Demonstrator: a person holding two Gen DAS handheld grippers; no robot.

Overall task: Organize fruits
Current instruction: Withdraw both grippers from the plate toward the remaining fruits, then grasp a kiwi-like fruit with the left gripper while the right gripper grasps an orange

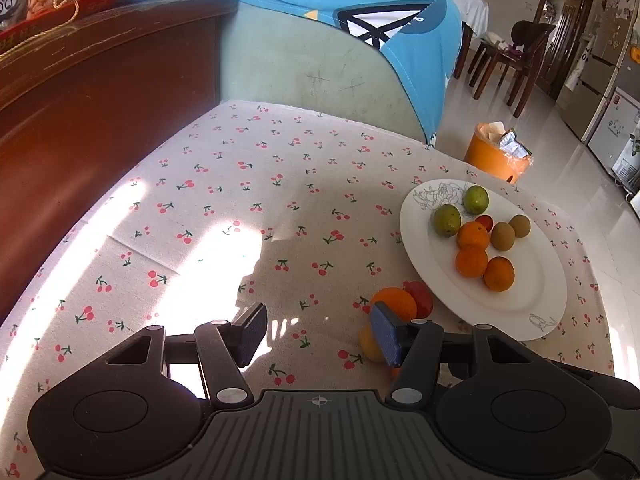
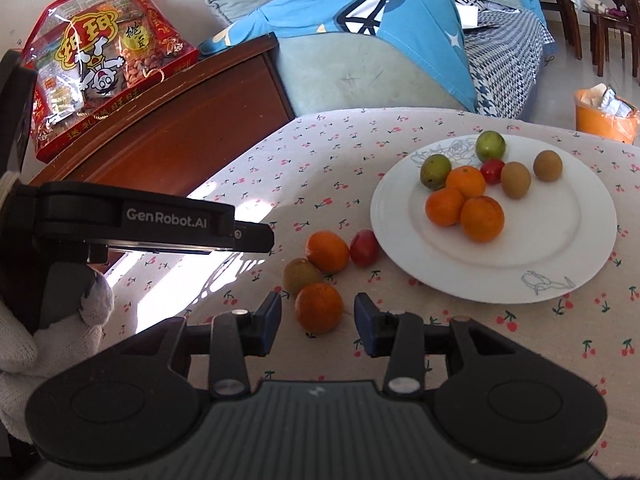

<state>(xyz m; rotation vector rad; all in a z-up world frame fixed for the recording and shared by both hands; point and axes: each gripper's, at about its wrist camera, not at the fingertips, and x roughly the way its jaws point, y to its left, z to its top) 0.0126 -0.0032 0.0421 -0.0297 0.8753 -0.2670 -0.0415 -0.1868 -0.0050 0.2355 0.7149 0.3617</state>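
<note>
1. Clearly, the right gripper (image 2: 316, 318) has its jaws apart, with the nearest orange (image 2: 319, 307) sitting between them on the counter (image 2: 280, 152); whether the pads touch it cannot be told.
2. Just beyond that orange lie a kiwi (image 2: 301, 276), a second orange (image 2: 327, 251) and a red fruit (image 2: 364, 247), all loose on the cherry-print cloth beside the white plate (image 2: 568, 256).
3. On the plate sit three oranges (image 2: 464, 200), two green fruits (image 2: 435, 171), a small red fruit (image 2: 492, 170) and two kiwis (image 2: 516, 179).
4. The left gripper (image 1: 319, 334) hangs over bare cloth with its jaws apart and nothing between them; the loose fruits lie behind its right-hand pad.
5. An orange bin (image 1: 494, 156) stands on the floor past the counter.
</note>
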